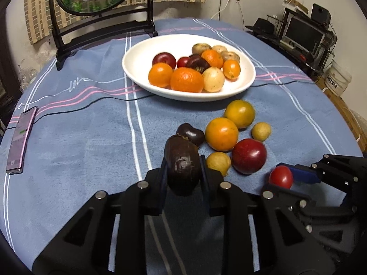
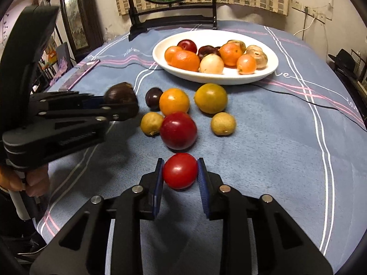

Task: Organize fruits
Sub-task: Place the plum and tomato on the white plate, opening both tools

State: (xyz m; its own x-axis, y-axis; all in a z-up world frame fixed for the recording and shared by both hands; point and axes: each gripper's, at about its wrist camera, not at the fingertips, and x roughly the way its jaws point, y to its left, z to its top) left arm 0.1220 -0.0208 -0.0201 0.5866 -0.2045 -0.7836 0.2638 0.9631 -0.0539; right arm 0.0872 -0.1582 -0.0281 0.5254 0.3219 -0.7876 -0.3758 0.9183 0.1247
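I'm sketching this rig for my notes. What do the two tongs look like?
Both the left tongs and right tongs are matte black, angular linkage frames with silver round pins at the joints. The fingers carry ribbed blue pads. A bare hand grips a handle.

Each fisheye camera sits just behind its own tool, looking forward and down across the tabletop (image 1: 68, 137) from close range. Both views share the white plate (image 1: 137, 57) (image 2: 270, 68) and the loose fruit before it; each catches the other tool.
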